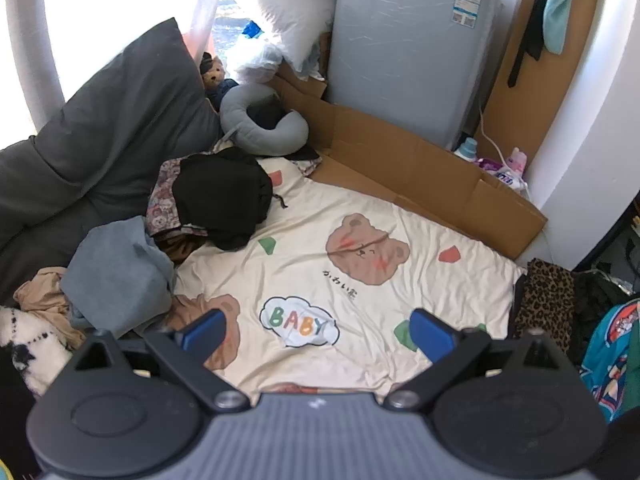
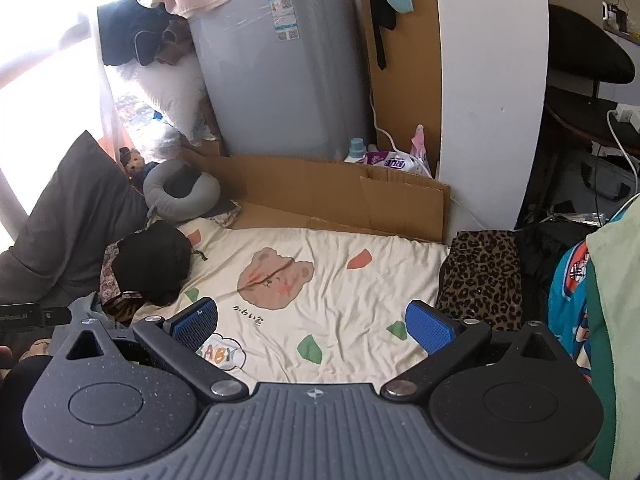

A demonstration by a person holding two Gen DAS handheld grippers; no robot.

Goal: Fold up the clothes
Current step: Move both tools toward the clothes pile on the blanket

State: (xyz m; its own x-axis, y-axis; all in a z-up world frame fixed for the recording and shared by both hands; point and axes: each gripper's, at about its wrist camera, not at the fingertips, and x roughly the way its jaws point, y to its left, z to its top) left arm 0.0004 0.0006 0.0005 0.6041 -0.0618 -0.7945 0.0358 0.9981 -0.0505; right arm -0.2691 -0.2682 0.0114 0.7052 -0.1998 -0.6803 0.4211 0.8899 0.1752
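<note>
Both grippers hang above a cream sheet [image 1: 360,216] printed with bear faces and a cloud that reads "BABY" [image 1: 299,322]; small dark lettering sits under the larger bear, too small to read. The left gripper [image 1: 318,334] has its blue-padded fingers spread wide with nothing between them, and the right gripper [image 2: 312,326] is likewise wide apart and empty. The clothes lie heaped along the sheet's left edge: a black garment [image 1: 224,200] atop a floral piece, and nearer the camera a grey-blue garment [image 1: 116,276]. A leopard-print garment [image 2: 484,276] lies at the right edge. Behind stands a grey washing machine [image 2: 280,80] with an unreadable blue label [image 2: 283,16], and a purple pouch [image 2: 394,161] whose print is blurred.
</note>
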